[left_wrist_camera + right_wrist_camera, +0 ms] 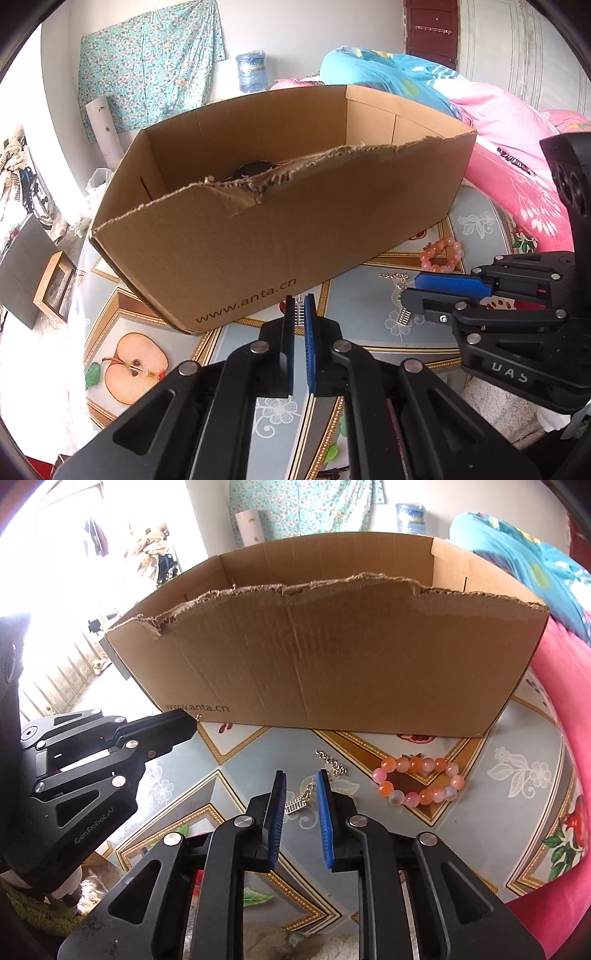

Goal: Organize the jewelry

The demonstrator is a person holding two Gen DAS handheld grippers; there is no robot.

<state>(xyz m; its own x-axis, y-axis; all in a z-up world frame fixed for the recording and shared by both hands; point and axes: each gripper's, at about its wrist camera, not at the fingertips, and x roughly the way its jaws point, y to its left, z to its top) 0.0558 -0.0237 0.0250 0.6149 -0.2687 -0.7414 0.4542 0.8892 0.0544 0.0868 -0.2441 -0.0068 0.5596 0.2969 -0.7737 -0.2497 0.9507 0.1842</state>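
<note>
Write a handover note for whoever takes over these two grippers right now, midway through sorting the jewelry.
Left gripper: jaws shut on a small silver piece, in front of the cardboard box.
Right gripper: jaws open over the silver chain, not gripping it.
Bead bracelet lies on the table.
Done: one dark item already in the box.
Left: silver piece, chain and bracelet.

We see our two grippers. Our left gripper is black, with flat blue pads that have tiny bumps on them. Round silver screws sit where its black bars join, and the bars have long holes cut in them. Our right gripper looks the same: black bars, blue pads, shiny round screws. White letters on the side of one read "GenRobot.AI".
</note>
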